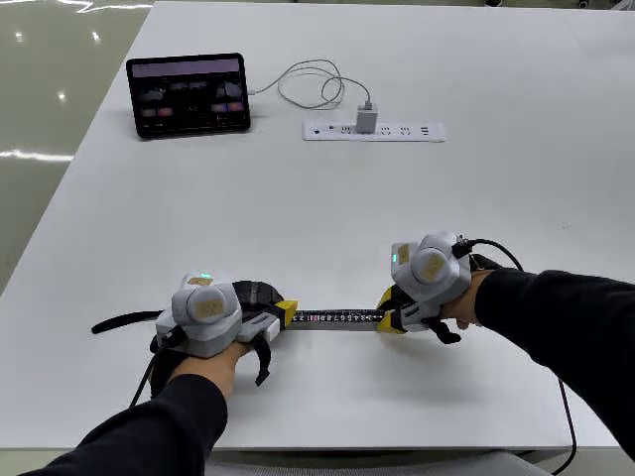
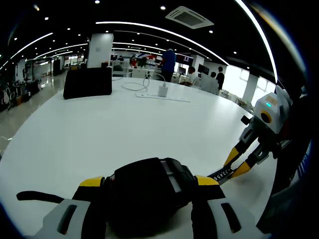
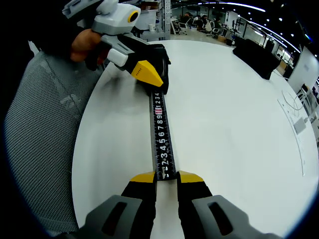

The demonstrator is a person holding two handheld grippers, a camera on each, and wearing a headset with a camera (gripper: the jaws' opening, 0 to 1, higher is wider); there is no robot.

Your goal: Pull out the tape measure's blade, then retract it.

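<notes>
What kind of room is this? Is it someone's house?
Not a house, it seems. It looks like a big open office or lab: long ceiling light strips, desks and chairs far back, and a wide white table with a tablet and a power strip.

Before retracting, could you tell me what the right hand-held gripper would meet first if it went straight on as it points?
The right hand-held gripper, following the blade it grips, would likely first meet the tape measure case held by the left hand-held gripper.
</notes>
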